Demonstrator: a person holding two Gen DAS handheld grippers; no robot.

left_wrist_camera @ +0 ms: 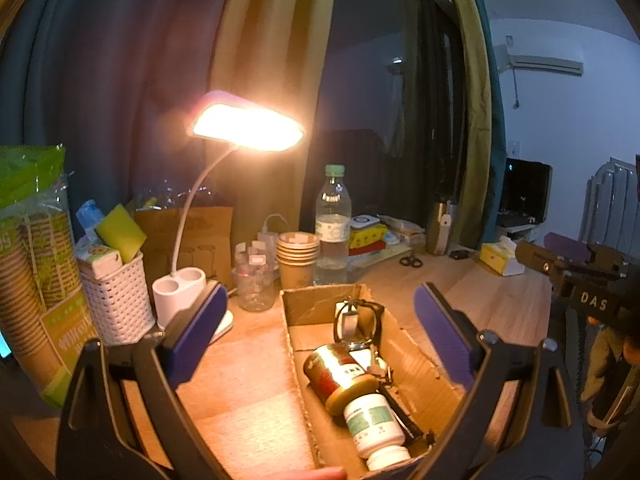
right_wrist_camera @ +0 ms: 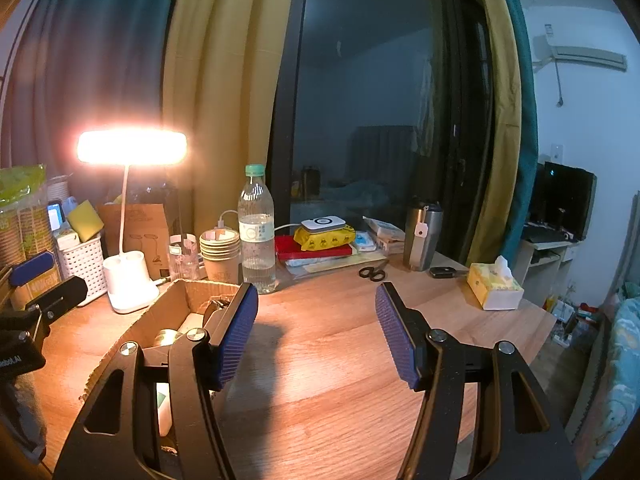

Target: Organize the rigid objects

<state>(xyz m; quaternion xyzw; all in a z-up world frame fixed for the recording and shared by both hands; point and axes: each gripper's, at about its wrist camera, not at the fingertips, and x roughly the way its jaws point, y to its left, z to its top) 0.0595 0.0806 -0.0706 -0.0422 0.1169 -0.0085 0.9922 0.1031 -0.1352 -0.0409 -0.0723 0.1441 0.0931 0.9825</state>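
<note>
Left wrist view: left gripper [left_wrist_camera: 320,332] held over cardboard box [left_wrist_camera: 416,364] on worktop [left_wrist_camera: 248,392], jaws apart, nothing gripped | white pill bottle [left_wrist_camera: 376,426] and gold-capped jar [left_wrist_camera: 340,376] lain inside | right gripper [right_wrist_camera: 316,332] jaws apart above bare worktop.

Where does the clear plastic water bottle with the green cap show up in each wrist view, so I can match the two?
Left wrist: the clear plastic water bottle with the green cap stands just above centre, behind the open cardboard box.
Right wrist: the bottle stands left of centre, behind the box's far corner.
Shared landmark: the stack of brown paper cups directly left of the bottle.
</note>
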